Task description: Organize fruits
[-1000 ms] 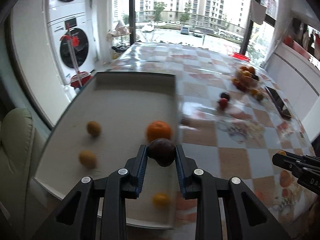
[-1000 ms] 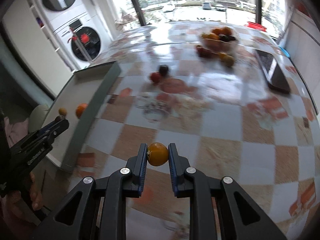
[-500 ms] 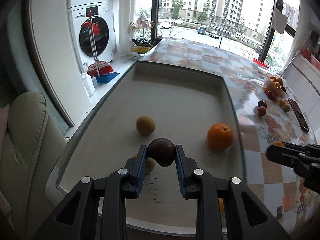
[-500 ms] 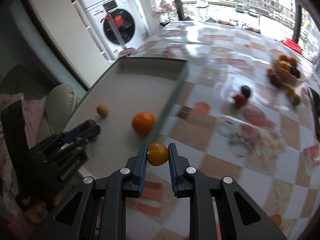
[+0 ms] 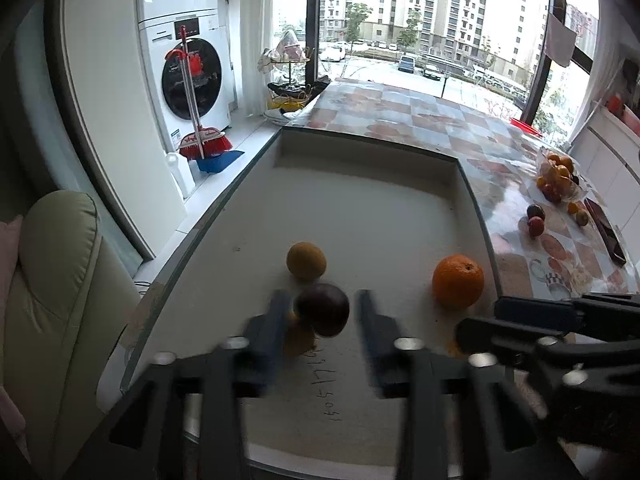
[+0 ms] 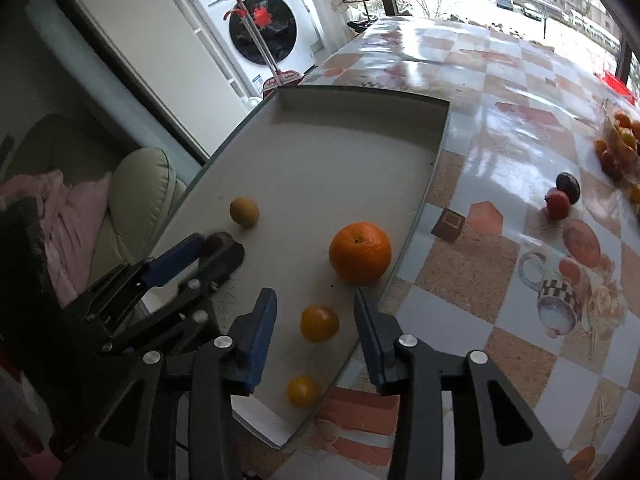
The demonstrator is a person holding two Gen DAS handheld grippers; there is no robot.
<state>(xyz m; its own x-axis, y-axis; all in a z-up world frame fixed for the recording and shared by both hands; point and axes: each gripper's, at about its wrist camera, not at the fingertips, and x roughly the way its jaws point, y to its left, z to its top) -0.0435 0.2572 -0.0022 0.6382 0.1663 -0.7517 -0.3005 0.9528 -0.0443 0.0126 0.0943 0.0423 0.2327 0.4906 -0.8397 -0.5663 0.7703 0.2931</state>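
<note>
Both grippers are at the release step over the shallow grey rectangular tray (image 6: 436,148) on the checkered counter (image 6: 500,128). The left gripper (image 5: 318,312) stands wide, the dark purple round fruit (image 5: 322,309) loose between its blurred fingers, whether resting on the tray floor cannot be told. The right gripper (image 6: 316,322) is spread wide too, a small yellow-orange fruit (image 6: 319,323) lying free in the tray beneath it, near the large orange (image 6: 360,253). Next, probably, both draw back and go for the loose fruits (image 6: 562,198) across the counter.
</note>
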